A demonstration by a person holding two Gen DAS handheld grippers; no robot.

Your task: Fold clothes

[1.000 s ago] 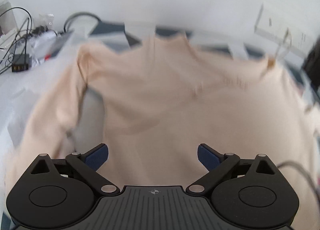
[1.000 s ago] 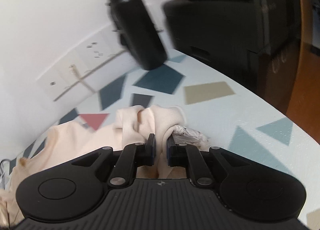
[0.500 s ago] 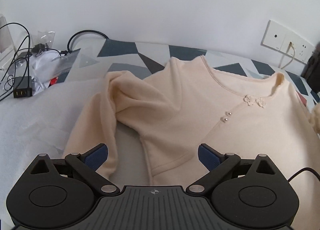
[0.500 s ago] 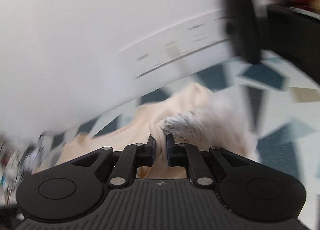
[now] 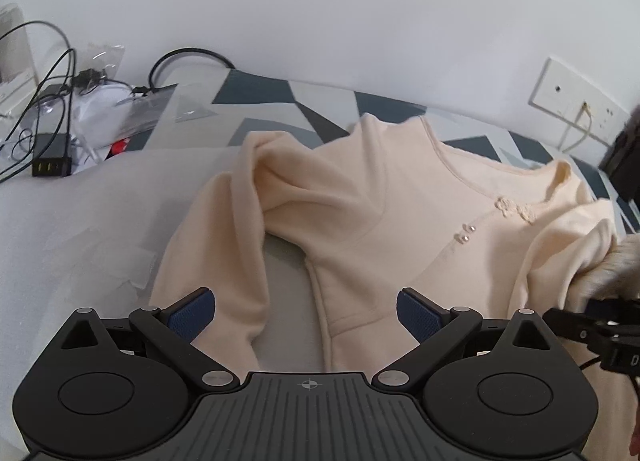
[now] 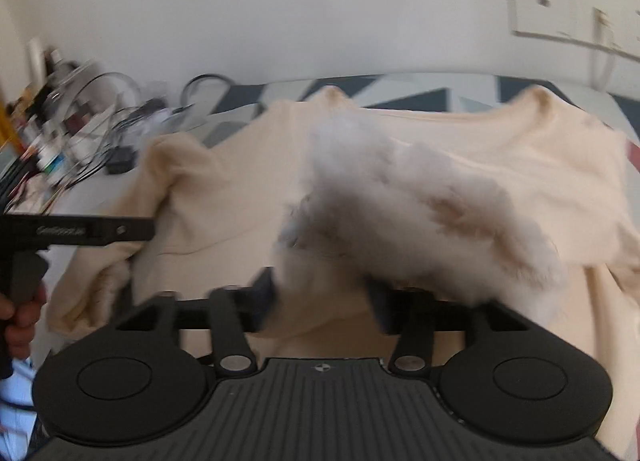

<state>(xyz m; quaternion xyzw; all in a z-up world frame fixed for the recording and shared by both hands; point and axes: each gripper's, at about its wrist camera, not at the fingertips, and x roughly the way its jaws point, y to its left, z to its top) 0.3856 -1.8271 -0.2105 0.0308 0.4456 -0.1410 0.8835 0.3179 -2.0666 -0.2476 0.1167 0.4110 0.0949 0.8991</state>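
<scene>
On the patterned table (image 5: pixel 280 109) a cream top (image 5: pixel 400 221) lies spread flat, one sleeve (image 5: pixel 224 245) doubled over. The left gripper (image 5: pixel 306 311) hovers wide open above its hem, holding nothing. The right gripper's (image 6: pixel 320 301) jaws are opening, the furry cuff (image 6: pixel 420 213) blurred between them.

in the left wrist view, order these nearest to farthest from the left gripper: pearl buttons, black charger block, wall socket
1. Pearl buttons: on the cream top's front, just ahead and right of the left gripper.
2. Black charger block: far left, among the cables.
3. Wall socket: on the wall, upper right, behind the top.
</scene>
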